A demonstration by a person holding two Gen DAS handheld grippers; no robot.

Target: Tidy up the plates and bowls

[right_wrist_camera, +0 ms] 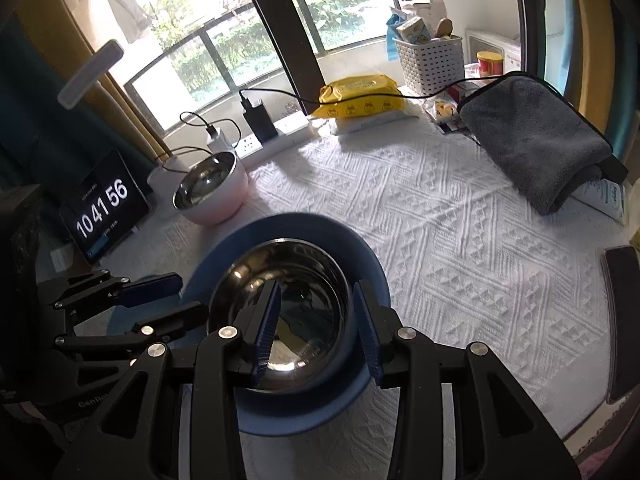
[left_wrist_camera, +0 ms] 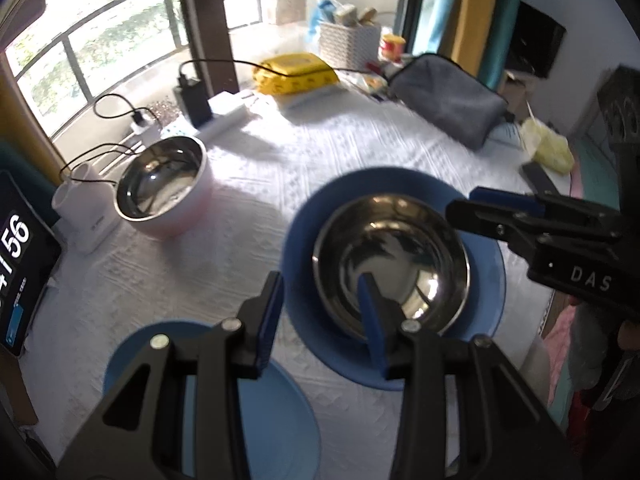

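2 round blue plates (left_wrist_camera: 486, 280) (left_wrist_camera: 280, 420) & 2 steel bowls, 1 bare (left_wrist_camera: 390, 264), 1 pink-sided (left_wrist_camera: 164, 188), on white-clothed tabletop (left_wrist_camera: 320, 152); left claw (left_wrist_camera: 320, 316) & right claw (right_wrist_camera: 316, 328) both part-open, empty.

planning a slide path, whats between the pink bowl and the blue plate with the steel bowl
Only bare white cloth between the pink bowl and the plate, as the right wrist view shows.

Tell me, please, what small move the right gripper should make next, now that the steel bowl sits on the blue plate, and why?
Probably lift the right gripper straight up and clear. The steel bowl already sits inside the blue plate, and the right gripper's fingers straddle the bowl's near rim without visibly pressing it. The pink bowl and the second blue plate still stand apart on the white cloth.
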